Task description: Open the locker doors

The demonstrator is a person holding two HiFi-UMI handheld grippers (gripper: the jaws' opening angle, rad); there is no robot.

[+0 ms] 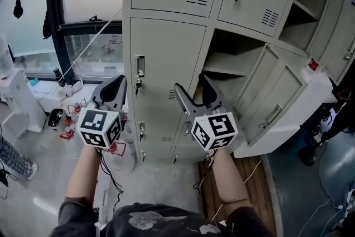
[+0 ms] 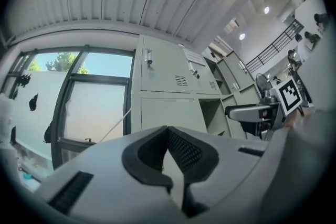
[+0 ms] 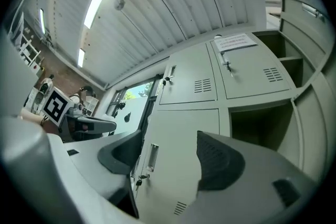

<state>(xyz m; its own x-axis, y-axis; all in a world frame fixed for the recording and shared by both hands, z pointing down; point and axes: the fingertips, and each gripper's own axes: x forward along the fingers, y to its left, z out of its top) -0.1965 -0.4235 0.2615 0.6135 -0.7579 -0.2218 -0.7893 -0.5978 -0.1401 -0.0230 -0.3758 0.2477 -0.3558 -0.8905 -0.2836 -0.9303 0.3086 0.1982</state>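
Empty, the right hand-held gripper (image 1: 191, 86) gaping and the left hand-held gripper (image 1: 117, 86) pinched closed, either could slip off the closed beige metal locker door (image 1: 169, 53) and its recessed handle (image 1: 140, 66) at ten o'clock.

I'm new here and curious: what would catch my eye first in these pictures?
Low in the head view, the left gripper is shut and the right gripper open, each carrying a black-and-white marker cube. Behind them stand grey lockers, one door swung open at right.

Right of window (image 1: 91, 55), closed locker door (image 1: 166, 75); open compartment (image 1: 233, 55) right of it; open door (image 1: 277, 105) further right.
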